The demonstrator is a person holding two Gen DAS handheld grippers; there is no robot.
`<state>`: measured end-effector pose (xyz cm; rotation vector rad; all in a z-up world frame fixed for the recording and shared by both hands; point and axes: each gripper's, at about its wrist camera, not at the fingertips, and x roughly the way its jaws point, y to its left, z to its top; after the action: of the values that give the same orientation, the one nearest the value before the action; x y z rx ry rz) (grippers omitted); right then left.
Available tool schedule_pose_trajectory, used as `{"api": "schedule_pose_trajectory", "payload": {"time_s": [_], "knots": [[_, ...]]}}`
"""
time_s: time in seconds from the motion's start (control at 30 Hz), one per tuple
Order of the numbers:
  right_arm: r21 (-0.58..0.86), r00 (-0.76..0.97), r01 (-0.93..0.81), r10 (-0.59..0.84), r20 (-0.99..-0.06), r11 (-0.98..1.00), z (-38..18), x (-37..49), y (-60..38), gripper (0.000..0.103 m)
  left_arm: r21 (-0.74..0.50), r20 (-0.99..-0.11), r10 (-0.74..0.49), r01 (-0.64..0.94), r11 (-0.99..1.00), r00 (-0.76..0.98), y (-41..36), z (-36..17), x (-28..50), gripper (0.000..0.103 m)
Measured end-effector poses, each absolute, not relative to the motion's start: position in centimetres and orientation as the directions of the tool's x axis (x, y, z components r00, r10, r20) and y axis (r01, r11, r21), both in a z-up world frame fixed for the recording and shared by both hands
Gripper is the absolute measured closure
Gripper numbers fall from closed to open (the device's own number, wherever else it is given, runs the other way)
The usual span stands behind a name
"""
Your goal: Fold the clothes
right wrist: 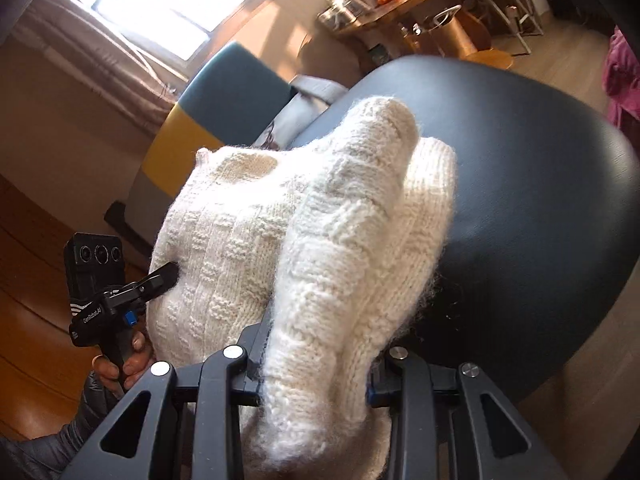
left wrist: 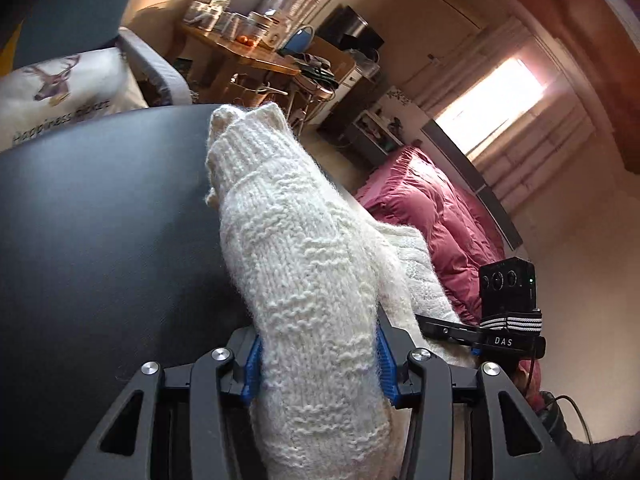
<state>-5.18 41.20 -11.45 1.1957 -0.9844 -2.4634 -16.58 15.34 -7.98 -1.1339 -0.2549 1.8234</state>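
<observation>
White knit sweater [left wrist: 304,280] clamped in jaws of both grippers, above black table [left wrist: 100,220].

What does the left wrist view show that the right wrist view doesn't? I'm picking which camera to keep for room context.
Only the left wrist view shows the pink quilted bedspread and the white deer-print cushion. Only the right wrist view shows the yellow and teal chair back and the bare hand holding the left hand-held gripper. Both show the cream knitted sweater clamped in each hand-held gripper, the dark round table and the cluttered wooden table.
</observation>
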Motion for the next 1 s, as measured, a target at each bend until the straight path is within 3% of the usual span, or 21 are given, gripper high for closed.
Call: {"api": "schedule_pose_trajectory", "payload": {"time_s": [0.2,0.33,0.43,0.47,0.5,0.53,0.73,0.87,0.93,1.0], "knots": [[0.636,-0.680,-0.214,-0.354,-0.642,-0.742,-12.5,-6.3,47.4,0.071,-0.497,-0.683,0.725,-0.670,-0.552,-0.089,23.4,-8.4,-19.7,0.056],[0.620,-0.659,-0.294,-0.315,-0.683,-0.727,-14.9,-6.8,50.0,0.069,-0.468,-0.733,0.674,-0.652,-0.597,-0.092,24.5,-10.1,-21.3,0.053],[0.704,-0.698,-0.293,-0.358,-0.620,-0.647,-15.9,-6.0,50.9,0.057,-0.446,-0.766,0.636,-0.634,-0.631,-0.094,25.1,-11.4,-22.5,0.044],[0.709,-0.704,-0.298,-0.354,-0.615,-0.639,-16.1,-5.2,51.4,0.052,-0.438,-0.777,0.623,-0.628,-0.643,-0.095,25.3,-11.8,-22.9,0.036],[0.713,-0.711,-0.303,-0.349,-0.611,-0.632,-16.3,-4.5,52.0,0.042,-0.431,-0.787,0.609,-0.622,-0.654,-0.095,25.5,-12.2,-23.3,0.033],[0.717,-0.716,-0.308,-0.344,-0.607,-0.625,-16.4,-3.7,52.5,0.039,-0.427,-0.788,0.607,-0.616,-0.662,-0.106,24.9,-12.2,-23.4,0.033],[0.483,-0.764,-0.123,-0.228,-0.604,-0.867,-9.5,-2.7,48.0,0.038,-0.367,-0.739,0.621,-0.617,-0.696,-0.261,21.2,-9.0,-22.5,0.031],[0.272,-0.802,-0.005,-0.159,-0.576,-0.962,-4.9,-2.0,44.9,0.038,-0.350,-0.711,0.658,-0.688,-0.636,-0.247,23.3,-8.0,-19.8,0.031],[0.229,-0.737,0.024,-0.172,-0.654,-0.973,-6.4,-3.4,43.5,0.041,-0.330,-0.713,0.663,-0.725,-0.605,-0.229,24.8,-8.0,-18.4,0.031],[0.207,-0.661,0.023,-0.170,-0.731,-0.978,-8.8,-4.1,43.1,0.050,-0.296,-0.738,0.639,-0.748,-0.595,-0.217,27.7,-9.0,-17.4,0.031]]}}
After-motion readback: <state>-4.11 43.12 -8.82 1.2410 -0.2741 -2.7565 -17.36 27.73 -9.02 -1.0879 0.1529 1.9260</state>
